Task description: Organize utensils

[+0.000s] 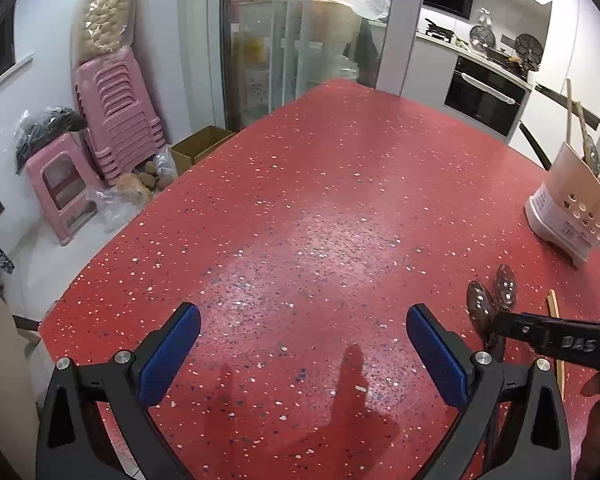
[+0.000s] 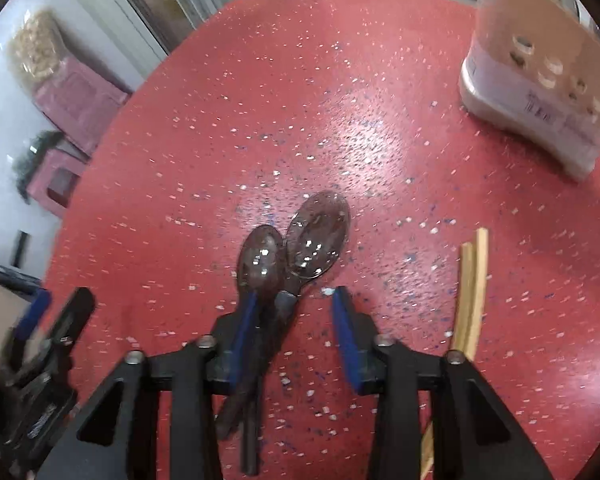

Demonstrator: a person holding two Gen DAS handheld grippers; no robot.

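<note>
My right gripper (image 2: 294, 312) straddles two crossed spoons (image 2: 296, 248), jaws spread, not yet pinching; I could lift both, or knock one aside.

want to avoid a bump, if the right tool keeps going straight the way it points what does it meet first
Most likely the two spoons: their handles already lie between the right tool's open fingers, the bowls just ahead on the red table. Depth is hard to judge, so contact height is uncertain.
</note>
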